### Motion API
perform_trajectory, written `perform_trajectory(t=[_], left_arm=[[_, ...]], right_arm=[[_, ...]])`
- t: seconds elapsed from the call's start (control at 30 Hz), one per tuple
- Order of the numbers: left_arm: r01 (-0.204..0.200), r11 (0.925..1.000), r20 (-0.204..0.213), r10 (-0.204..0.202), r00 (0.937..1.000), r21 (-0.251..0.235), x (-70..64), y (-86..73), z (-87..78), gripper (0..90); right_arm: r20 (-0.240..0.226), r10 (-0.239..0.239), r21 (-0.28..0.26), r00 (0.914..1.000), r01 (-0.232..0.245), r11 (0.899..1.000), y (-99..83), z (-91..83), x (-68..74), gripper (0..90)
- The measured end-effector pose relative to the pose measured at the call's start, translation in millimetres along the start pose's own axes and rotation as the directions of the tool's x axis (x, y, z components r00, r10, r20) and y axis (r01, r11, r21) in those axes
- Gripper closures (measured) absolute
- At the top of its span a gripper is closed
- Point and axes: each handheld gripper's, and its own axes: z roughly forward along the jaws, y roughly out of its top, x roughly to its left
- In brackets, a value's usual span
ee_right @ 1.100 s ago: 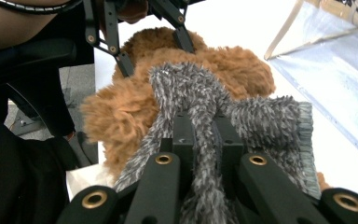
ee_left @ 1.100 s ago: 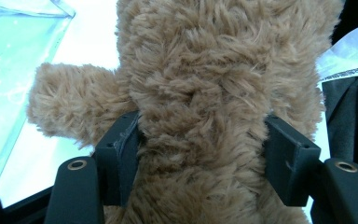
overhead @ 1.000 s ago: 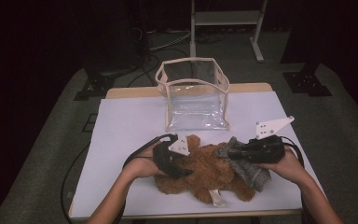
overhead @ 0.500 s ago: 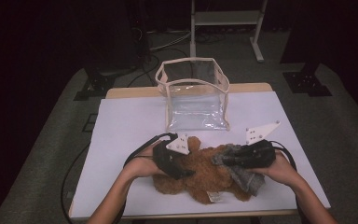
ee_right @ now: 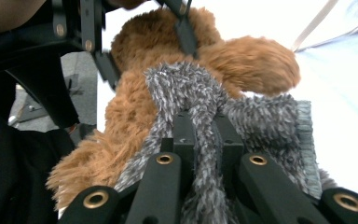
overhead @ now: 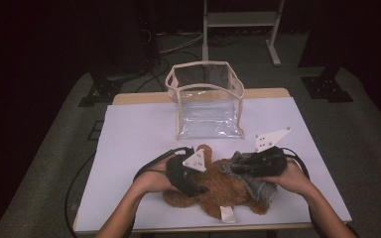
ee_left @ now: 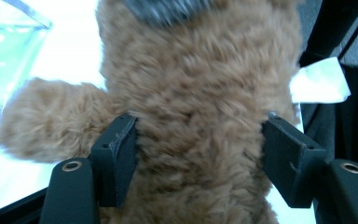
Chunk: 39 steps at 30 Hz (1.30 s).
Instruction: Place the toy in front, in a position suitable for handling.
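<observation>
A brown teddy bear (overhead: 228, 191) lies on the white table (overhead: 139, 129) near its front edge, with a grey fuzzy garment (overhead: 260, 187) on its right side. My left gripper (overhead: 198, 187) grips the bear's body; in the left gripper view its gripper (ee_left: 200, 154) has jaws wide apart, with both pads (ee_left: 121, 158) pressed into the brown fur (ee_left: 200, 93). My right gripper (overhead: 229, 167) comes in from the right. In the right gripper view that gripper (ee_right: 204, 126) is shut on a fold of the grey garment (ee_right: 191, 88) above the bear (ee_right: 242, 60).
A clear plastic bag (overhead: 206, 99) with cream trim stands open behind the bear at mid-table. A white tag (overhead: 226, 213) hangs from the bear near the front edge. Cables trail from both grippers. Bare table lies left and right of the bag.
My right gripper has moved left and a little nearer, drawing the grey garment along the bear. The left gripper has stayed on the bear.
</observation>
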Motion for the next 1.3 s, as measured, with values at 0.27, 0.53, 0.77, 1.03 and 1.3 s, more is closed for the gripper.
perform_trajectory(t=[0.27, 0.53, 0.77, 1.03, 1.3], left_arm=[[-0.016, 0.9998, 0.038, 0.016, 0.9992, -0.012, -6.7, 0.6, 7.6, 35.4], [-0.037, 0.9993, 0.05, 0.037, 0.9981, 0.001, -12.1, -0.5, 5.9, 35.1], [-0.029, 0.9988, 0.02, 0.029, 0.9994, -0.039, -9.1, 6.8, -4.0, 32.6], [-0.055, 0.9984, 0.082, 0.054, 0.9952, 0.012, -19.1, 3.4, 10.1, 37.8], [-0.056, 0.9984, 0.072, 0.056, 0.9958, -0.002, -19.1, 3.9, 1.2, 34.8]], right_arm=[[-0.004, -0.002, 0.002, 1.0, 0.002, 1.0, -6.0, -4.2, 5.8, 81.9], [0.023, -0.024, 0.016, 0.9994, 0.024, 1.0, 12.1, 1.7, 0.1, 81.7], [-0.003, -0.015, 0.015, 0.9999, 0.015, 1.0, -0.8, 6.0, 11.5, 81.9], [0.029, -0.065, 0.043, 0.9975, 0.064, 0.997, 9.0, -0.7, 15.9, 81.5], [0.001, -0.056, 0.038, 0.9984, 0.056, 0.998, 14.6, 13.1, 15.3, 81.7]])
